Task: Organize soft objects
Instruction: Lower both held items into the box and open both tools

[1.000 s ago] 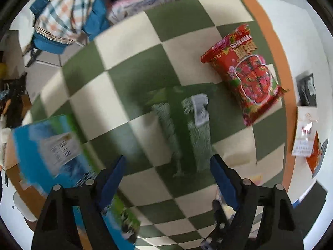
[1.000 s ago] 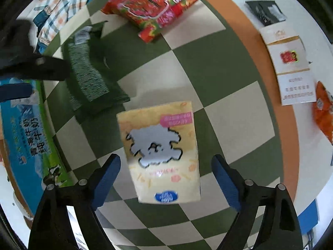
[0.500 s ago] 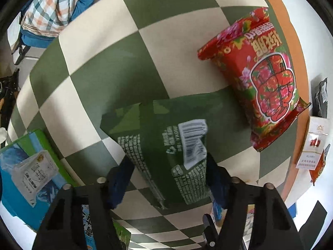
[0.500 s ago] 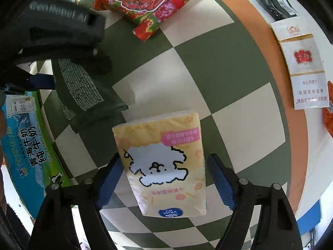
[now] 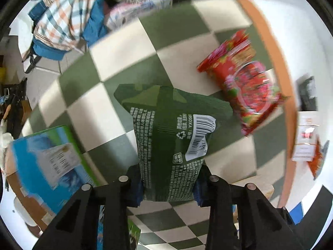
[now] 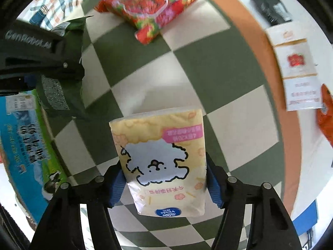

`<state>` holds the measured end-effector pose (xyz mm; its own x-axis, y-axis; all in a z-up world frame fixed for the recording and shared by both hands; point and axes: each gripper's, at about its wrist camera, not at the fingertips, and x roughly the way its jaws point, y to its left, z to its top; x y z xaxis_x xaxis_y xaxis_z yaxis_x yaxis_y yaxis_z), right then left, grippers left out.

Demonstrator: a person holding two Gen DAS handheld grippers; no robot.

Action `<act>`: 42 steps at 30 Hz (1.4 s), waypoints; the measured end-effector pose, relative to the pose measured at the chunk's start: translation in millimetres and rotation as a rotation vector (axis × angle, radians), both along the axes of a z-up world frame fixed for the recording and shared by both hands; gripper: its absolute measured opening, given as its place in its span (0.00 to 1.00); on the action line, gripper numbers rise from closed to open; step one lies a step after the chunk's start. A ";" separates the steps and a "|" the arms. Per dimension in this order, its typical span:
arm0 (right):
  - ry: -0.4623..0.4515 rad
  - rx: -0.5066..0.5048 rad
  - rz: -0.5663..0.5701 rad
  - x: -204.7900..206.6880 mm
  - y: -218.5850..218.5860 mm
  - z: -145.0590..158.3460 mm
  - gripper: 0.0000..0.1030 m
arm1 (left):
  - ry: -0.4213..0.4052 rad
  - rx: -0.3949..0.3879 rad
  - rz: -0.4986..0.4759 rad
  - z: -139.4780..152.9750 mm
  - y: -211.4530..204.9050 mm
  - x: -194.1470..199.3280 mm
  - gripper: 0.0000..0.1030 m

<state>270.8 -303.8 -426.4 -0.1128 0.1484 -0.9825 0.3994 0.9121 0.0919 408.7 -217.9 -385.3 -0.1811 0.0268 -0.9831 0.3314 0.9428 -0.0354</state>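
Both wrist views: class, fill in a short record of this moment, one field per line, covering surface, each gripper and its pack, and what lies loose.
Surface: green-and-cream checked cloth
Left gripper: shut on the green pack
Right gripper: jaws just closing, blue pads at the sides of the yellow tissue pack
Loose: red snack bag, on the cloth
Beside cloth: blue milk carton

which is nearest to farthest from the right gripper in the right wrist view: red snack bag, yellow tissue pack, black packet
1. Yellow tissue pack: between the right gripper's fingers, pads against its sides.
2. Red snack bag: farther up the checkered cloth, toward the upper left.
3. Black packet: past the cloth's orange border, upper right, on the white surface.
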 end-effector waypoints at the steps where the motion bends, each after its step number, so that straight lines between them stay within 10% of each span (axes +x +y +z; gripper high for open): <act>1: -0.011 0.010 -0.003 -2.2 2.7 6.2 0.66 | -0.022 -0.021 0.012 14.1 3.5 -1.8 0.32; 9: -0.171 0.063 0.072 -13.9 20.9 100.2 0.66 | -0.228 -0.194 0.130 149.2 81.0 -45.0 0.32; 16: -0.269 0.152 0.203 -5.0 82.3 170.9 0.66 | -0.327 -0.155 0.253 190.6 202.0 -85.7 0.32; 28: -0.252 0.163 0.406 65.3 245.4 167.1 0.66 | -0.261 -0.011 0.494 121.0 372.7 -74.5 0.32; 42: -0.155 0.003 0.449 125.3 310.2 81.3 0.66 | -0.100 -0.003 0.510 35.6 416.8 -15.3 0.33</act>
